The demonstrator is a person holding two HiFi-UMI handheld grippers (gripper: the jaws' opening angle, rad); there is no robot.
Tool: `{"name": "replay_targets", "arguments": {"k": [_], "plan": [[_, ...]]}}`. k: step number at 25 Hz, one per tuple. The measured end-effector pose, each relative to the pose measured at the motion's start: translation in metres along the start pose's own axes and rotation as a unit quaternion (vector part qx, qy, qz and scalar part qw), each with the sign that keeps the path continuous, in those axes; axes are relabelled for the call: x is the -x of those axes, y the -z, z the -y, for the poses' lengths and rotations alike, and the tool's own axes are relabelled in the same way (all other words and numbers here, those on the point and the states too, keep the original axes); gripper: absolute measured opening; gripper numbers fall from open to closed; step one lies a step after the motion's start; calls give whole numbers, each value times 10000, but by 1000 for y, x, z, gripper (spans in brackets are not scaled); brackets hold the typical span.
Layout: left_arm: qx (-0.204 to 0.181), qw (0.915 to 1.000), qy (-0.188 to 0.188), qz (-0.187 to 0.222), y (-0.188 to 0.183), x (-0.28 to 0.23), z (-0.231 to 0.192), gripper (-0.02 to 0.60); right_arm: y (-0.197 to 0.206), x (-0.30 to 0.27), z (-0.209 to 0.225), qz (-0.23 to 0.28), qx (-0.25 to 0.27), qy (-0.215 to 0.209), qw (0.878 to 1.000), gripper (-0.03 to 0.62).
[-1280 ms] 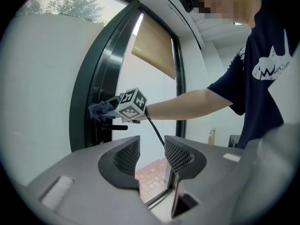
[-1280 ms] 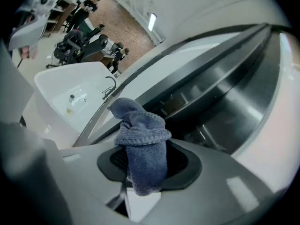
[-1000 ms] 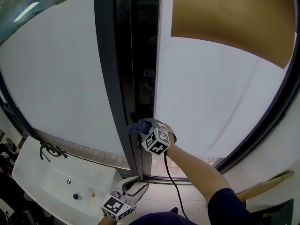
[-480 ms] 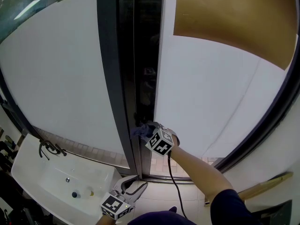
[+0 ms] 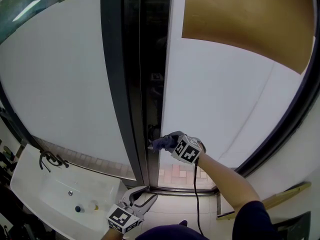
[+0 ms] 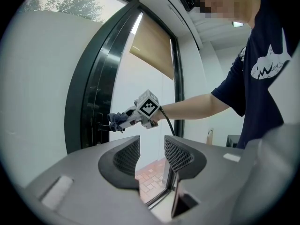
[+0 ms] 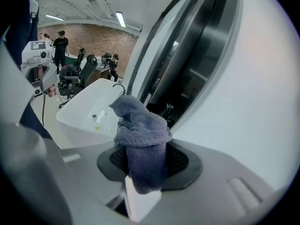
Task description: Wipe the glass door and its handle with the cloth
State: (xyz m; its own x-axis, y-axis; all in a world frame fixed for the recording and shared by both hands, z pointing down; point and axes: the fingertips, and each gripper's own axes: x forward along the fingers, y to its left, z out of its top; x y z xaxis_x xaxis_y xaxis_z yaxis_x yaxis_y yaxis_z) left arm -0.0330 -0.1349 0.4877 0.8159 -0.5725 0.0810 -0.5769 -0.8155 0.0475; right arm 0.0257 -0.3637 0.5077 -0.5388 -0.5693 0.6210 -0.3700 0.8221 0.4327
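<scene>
My right claw (image 5: 169, 142) clamps the cloth (image 5: 158, 144) just beside the door handle (image 5: 151, 132). My left claw (image 5: 144, 198) hangs parted, empty.

Door frame (image 5: 117, 84) runs top to btm thru ctr. Glass door (image 5: 220, 104) is to its right, fixed pane (image 5: 60, 79) to its left. Handle (image 5: 152, 130) sits low at the door's left edge. Cloth (image 5: 159, 143), btw the right gripper (image 5: 166, 143) jaws, is just below the handle; contact unclear. Left gripper (image 5: 142, 198) is further down, nearer the person, before the frame's foot. Basin (image 5: 45, 199) lies to its left, under the pane, w/ tap (image 5: 50, 159) at its far edge.
</scene>
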Motion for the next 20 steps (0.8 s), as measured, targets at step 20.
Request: {"name": "replay_targets", "arguments": {"k": [20], "plan": [[-95, 9998, -178, 50, -10, 2, -9, 158, -70, -21, 0, 459, -544, -210, 9972, 149]]}}
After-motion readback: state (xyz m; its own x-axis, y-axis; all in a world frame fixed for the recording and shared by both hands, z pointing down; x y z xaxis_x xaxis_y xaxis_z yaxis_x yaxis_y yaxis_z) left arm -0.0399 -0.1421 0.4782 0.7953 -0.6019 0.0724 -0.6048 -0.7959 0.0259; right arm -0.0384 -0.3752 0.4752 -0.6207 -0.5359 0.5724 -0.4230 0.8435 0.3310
